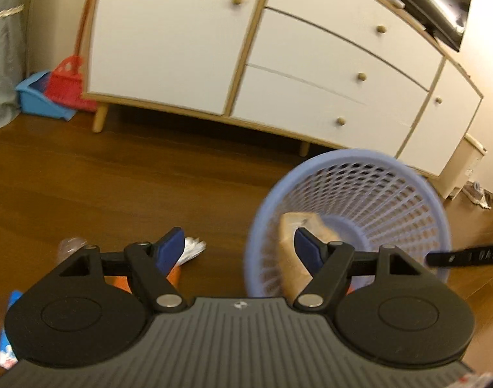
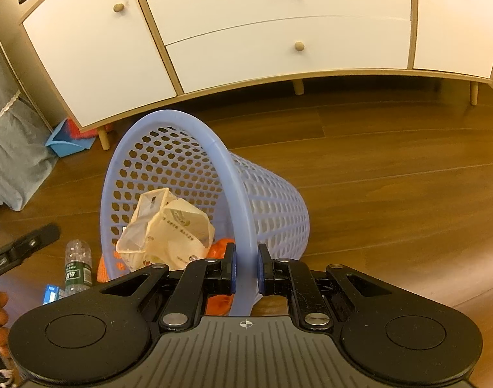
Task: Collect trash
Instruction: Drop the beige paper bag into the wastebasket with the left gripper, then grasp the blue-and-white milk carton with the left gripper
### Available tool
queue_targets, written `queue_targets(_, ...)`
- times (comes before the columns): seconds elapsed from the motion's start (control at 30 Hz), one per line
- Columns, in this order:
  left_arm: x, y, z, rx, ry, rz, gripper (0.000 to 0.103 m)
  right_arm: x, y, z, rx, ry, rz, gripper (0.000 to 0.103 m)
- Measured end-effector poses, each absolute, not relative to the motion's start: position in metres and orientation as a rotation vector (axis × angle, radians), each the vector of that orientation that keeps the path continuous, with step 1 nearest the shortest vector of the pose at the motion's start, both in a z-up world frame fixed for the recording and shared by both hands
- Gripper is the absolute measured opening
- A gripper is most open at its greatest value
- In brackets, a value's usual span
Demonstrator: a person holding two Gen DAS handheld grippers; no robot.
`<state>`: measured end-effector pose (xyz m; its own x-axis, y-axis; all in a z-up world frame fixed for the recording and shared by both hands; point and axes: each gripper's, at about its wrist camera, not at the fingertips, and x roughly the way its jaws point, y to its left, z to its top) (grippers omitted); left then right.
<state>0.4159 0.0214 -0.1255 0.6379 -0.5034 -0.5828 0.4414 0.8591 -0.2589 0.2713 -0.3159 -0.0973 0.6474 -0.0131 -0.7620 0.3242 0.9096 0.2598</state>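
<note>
Dark brown wood plank floor (image 2: 391,168) fills the lower half of both views; white sideboard with light wood frame and round wooden knobs (image 2: 246,32) runs across the top, on short tapered legs. Grey fabric with lace trim (image 2: 10,148) at left edge of right wrist view. Blue plastic dustpan (image 1: 36,97) with red small broom (image 1: 67,82) stands at left end of the sideboard, mid left in left wrist view. Black flat screen (image 1: 434,3) upper right there.

Pale blue perforated plastic wastebasket (image 2: 272,200) centre frame, tilted, mouth toward the camera. Inside it a crumpled beige paper bag (image 2: 168,229) with small print, unreadable, and something orange (image 2: 222,247) beneath.

Right gripper (image 2: 245,270) narrow, its blue pads clamped on the basket rim, one inside, one outside. Left gripper (image 1: 238,250) spread wide, nothing between the fingers, view blurred, basket to its right.

On the floor lower left in right wrist view: clear plastic bottle with dark green label (image 2: 78,266), text too small to read, beside a small blue and white carton (image 2: 51,292)
</note>
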Motion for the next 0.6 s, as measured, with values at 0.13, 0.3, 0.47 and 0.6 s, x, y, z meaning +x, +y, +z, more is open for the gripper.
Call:
queue_targets(0.13,0.415,0.065,-0.136,-0.049,0.731,-0.475,0.07,0.27,-0.315,-0.098,0.39,0.851,-0.195,0.009)
queue_targets(0.3,0.41,0.13,-0.147,0.053,0.784,-0.403,0.07,0.27,-0.315,-0.098,0.387,0.847,-0.211,0.009)
queue_targets(0.47,0.412,0.187,-0.164,0.127,0.849,-0.289,0.07,0.27,-0.309,-0.098,0.384,0.84,-0.226,0.009)
queue_targets(0.6,0.417,0.214,-0.184,0.157,0.903,-0.223,0.07,0.271,-0.306,-0.098,0.361,0.839,-0.223,0.009)
